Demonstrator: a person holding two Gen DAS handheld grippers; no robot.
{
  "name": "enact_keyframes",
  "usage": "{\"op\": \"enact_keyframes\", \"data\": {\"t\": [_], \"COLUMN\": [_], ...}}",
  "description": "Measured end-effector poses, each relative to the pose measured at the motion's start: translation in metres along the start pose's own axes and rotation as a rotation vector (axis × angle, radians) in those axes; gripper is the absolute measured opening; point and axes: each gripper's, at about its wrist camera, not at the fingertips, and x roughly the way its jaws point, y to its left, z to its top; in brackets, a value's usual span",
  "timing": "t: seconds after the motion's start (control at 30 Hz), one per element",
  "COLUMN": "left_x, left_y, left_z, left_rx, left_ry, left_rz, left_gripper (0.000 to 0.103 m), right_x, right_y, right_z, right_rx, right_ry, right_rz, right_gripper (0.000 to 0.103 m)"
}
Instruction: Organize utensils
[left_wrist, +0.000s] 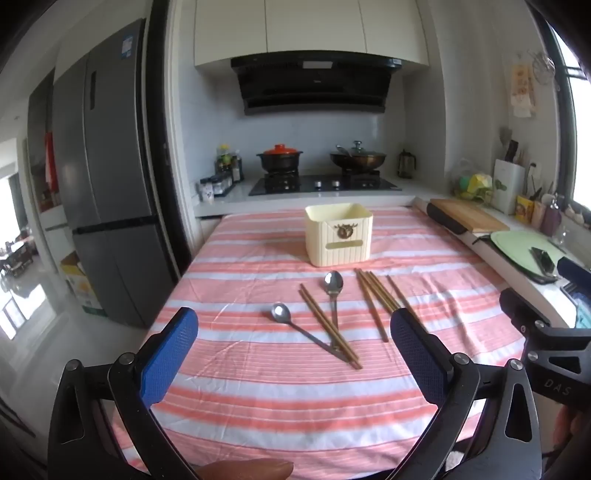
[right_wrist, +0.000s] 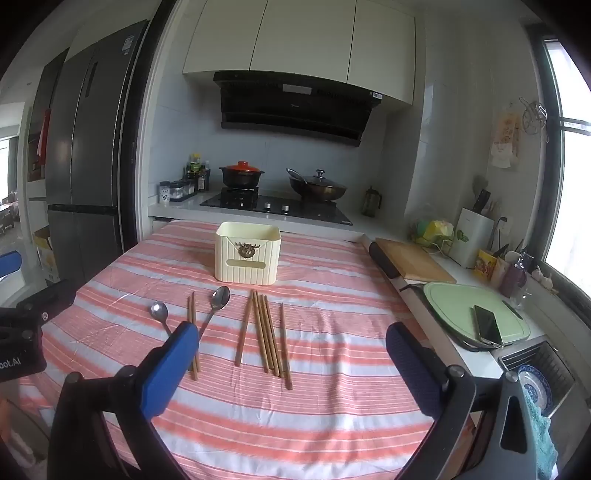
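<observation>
Hovering wide open and empty, the left gripper (left_wrist: 294, 332) and right gripper (right_wrist: 291, 345) face chopsticks (right_wrist: 264, 332) and spoons (left_wrist: 333, 286) lying before the box (right_wrist: 248, 253); best pinch one handle mid-length, squarely.

Pink-and-white striped tablecloth (left_wrist: 258, 387) — cream ribbed box (left_wrist: 338, 236) on it, brown chopsticks (right_wrist: 266, 332), silver spoons (left_wrist: 333, 286) beside — blue gripper pads (left_wrist: 170, 354).

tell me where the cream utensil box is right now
The cream utensil box stands upright mid-table on the striped cloth, beyond the spoons and chopsticks, nearer the stove side in both wrist views.
</observation>
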Motion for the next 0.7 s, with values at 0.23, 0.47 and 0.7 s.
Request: {"op": "enact_keyframes", "data": {"t": [0.23,0.47,0.7], "left_x": [0.0018,0.0023,0.0055], "left_y": [-0.0031,-0.0063,-0.0023], "left_z": [0.0000,0.0000,-0.0050], "left_rx": [0.000,0.000,-0.004], "left_ry": [0.006,0.008,0.009], "left_rz": [-0.009,-0.013,-0.015], "left_gripper": [0.103,0.103,0.103], "right_x": [0.0007,0.0014,0.0008], "right_y": [0.0004,-0.0032,0.0002], "right_z": [-0.0003,-0.0028,-0.0008], "right_rx": [-0.011,-0.018,-0.020], "right_ry": [-0.005,0.001,0.002], "right_rz": [0.004,-0.005,-0.006], "right_gripper": [0.103,0.103,0.103]}}
